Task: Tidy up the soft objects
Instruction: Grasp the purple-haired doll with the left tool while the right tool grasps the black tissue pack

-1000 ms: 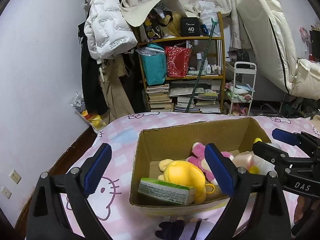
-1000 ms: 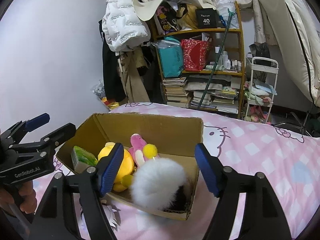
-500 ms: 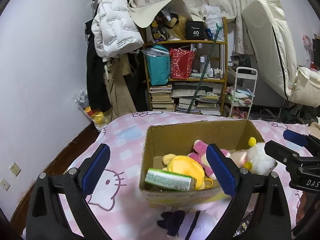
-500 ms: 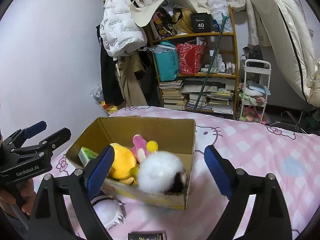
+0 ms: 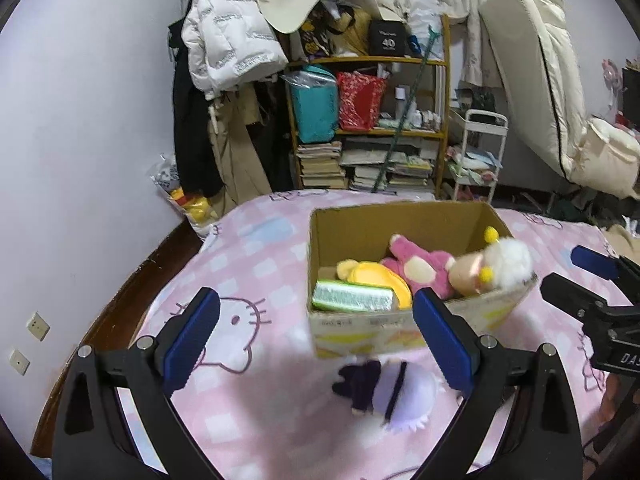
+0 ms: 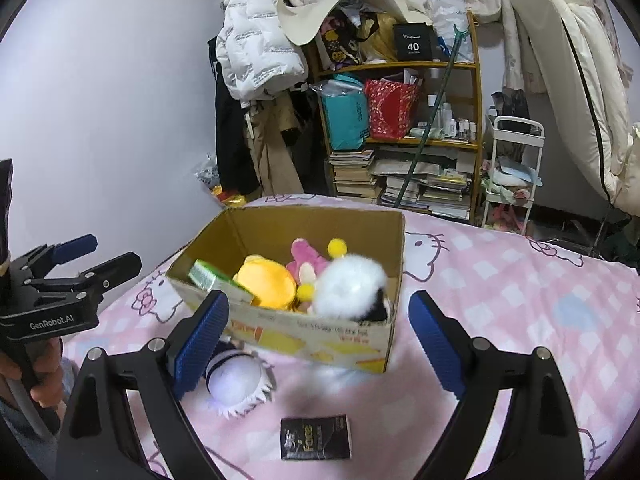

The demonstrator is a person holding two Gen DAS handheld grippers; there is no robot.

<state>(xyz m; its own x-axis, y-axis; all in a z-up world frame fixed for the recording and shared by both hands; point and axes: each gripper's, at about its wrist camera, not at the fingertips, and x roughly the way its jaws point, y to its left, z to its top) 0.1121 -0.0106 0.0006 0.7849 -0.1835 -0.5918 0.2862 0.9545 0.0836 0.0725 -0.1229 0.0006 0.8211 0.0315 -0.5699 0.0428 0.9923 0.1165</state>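
An open cardboard box stands on the pink Hello Kitty bedspread. In it lie a yellow plush, a pink plush, a white fluffy plush with yellow pompoms and a green packet. A purple and white plush lies on the bedspread in front of the box. My left gripper is open and empty, held back from the box. My right gripper is open and empty, also in front of the box.
A small black packet lies on the bedspread near the right gripper. Behind the bed stand a cluttered shelf, hanging coats, a white cart and a leaning mattress. The bed edge and wall are at the left.
Both grippers have pulled back and up from the box. The purple and white plush and the black packet have come into view in front of it. The white plush stays in the box.
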